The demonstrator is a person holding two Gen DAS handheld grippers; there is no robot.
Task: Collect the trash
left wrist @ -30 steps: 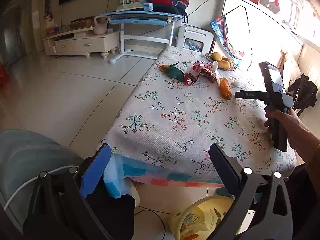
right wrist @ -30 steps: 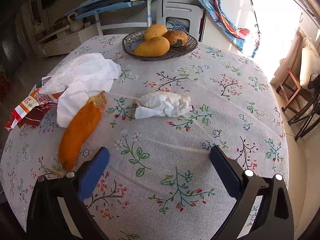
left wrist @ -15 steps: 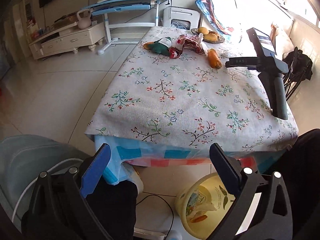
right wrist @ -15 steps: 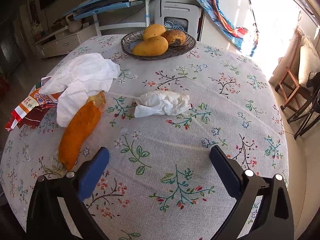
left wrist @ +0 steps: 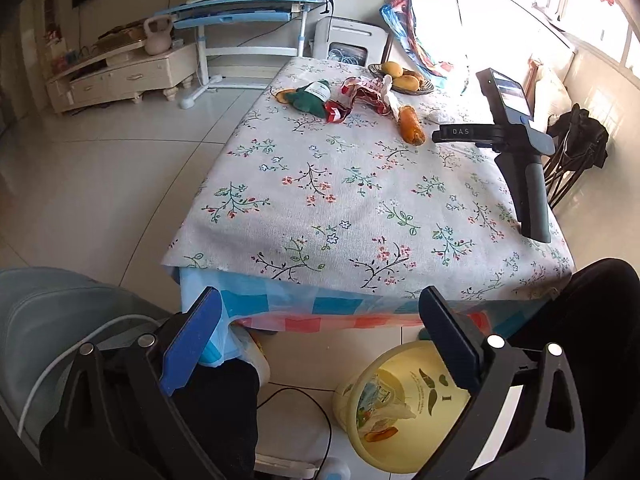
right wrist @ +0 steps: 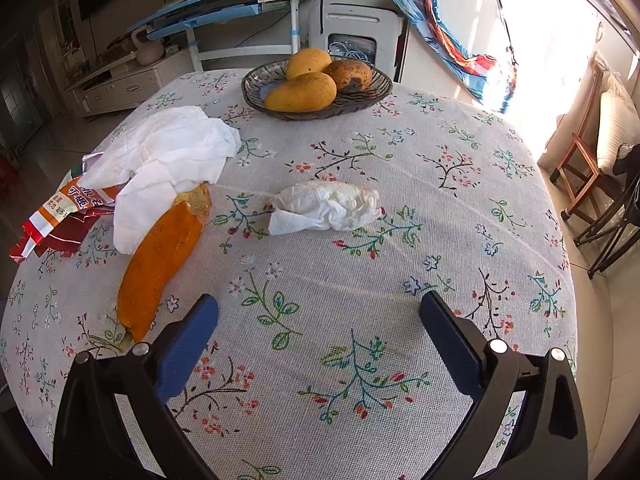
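On the floral tablecloth (right wrist: 400, 280) lie a crumpled white tissue (right wrist: 326, 208), an orange peel piece (right wrist: 160, 256), a larger white tissue (right wrist: 168, 152) and a red snack wrapper (right wrist: 56, 216). My right gripper (right wrist: 318, 344) is open and empty, hovering just short of the crumpled tissue. My left gripper (left wrist: 320, 340) is open and empty, below the table's near edge, above a yellow trash bin (left wrist: 400, 404) on the floor. In the left wrist view the trash shows far off: the peel (left wrist: 411, 125), the wrapper (left wrist: 356, 96) and a green bottle (left wrist: 312, 96). The right gripper's handle (left wrist: 520, 160) shows there too.
A basket of mangoes (right wrist: 316, 84) stands at the table's far end. A chair (right wrist: 588, 168) and a black stand are at the right. A blue desk (left wrist: 240, 12), a cabinet (left wrist: 120, 76) and a grey seat (left wrist: 48, 320) lie to the left.
My left gripper has pulled back and tilted down, so the yellow bin shows more fully. My right gripper has edged slightly toward the crumpled tissue.
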